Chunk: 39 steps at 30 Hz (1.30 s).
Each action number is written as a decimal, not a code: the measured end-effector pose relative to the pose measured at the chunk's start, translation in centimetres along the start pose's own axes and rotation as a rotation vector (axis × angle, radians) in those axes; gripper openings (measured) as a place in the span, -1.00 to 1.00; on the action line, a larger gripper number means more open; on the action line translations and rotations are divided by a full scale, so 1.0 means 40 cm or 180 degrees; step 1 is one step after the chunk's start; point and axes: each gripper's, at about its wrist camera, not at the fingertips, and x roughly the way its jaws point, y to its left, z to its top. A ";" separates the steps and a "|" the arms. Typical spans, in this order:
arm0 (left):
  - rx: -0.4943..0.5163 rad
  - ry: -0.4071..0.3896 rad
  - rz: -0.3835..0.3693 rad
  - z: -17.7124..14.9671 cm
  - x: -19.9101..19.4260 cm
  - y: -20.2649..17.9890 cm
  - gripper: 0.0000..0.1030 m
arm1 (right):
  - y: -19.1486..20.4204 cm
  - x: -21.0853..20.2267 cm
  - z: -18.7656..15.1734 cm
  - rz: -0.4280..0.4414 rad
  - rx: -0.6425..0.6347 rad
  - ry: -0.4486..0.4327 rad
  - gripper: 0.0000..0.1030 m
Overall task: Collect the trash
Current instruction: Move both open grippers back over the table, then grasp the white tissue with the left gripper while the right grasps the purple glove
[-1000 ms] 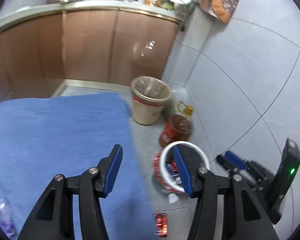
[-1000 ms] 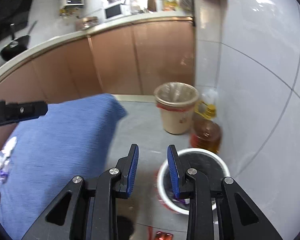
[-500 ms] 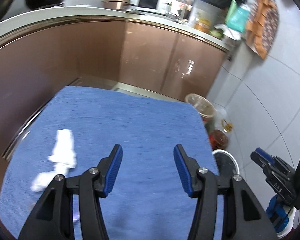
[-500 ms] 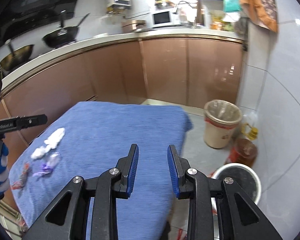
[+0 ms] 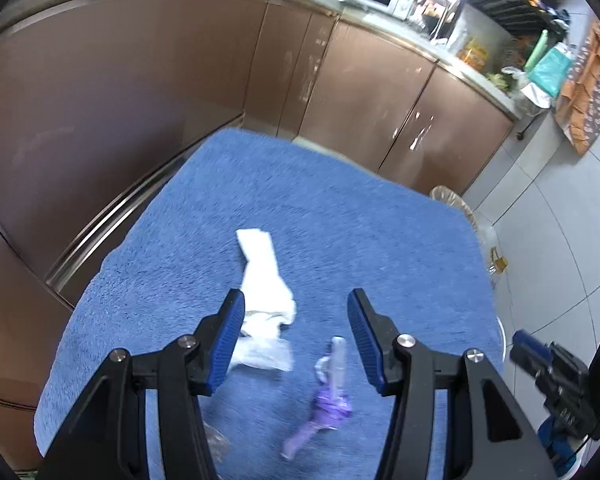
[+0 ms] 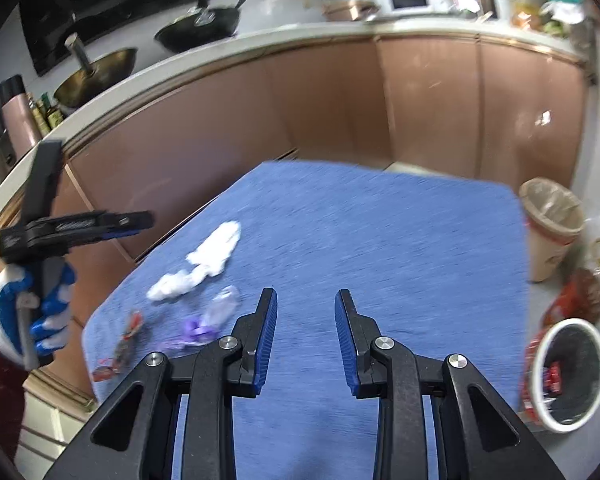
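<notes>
With both the left gripper (image 5: 295,336) and right gripper (image 6: 306,336) spread and empty, pinch the light, soft, crushable white tissue (image 5: 265,276) at frame centre by its bunched middle.

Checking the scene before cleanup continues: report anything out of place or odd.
Litter lies loose on the blue cloth: crumpled white tissue, a purple wrapper and a red wrapper near its edge. More red packaging lies on the floor beside the white-rimmed bin. Both grippers' jaws are open and empty.
</notes>
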 end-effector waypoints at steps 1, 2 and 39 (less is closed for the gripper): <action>-0.0006 0.0033 0.0013 0.005 0.016 0.009 0.00 | 0.016 0.028 0.001 0.0070 -0.0002 0.0068 -0.42; -0.0016 0.0085 0.0025 0.011 0.039 0.024 0.00 | 0.029 0.052 0.003 0.0114 -0.0011 0.0123 -0.41; 0.0158 0.0777 0.0095 0.057 0.323 0.027 -0.86 | 0.128 0.346 -0.040 0.0453 -0.0115 0.0837 -0.74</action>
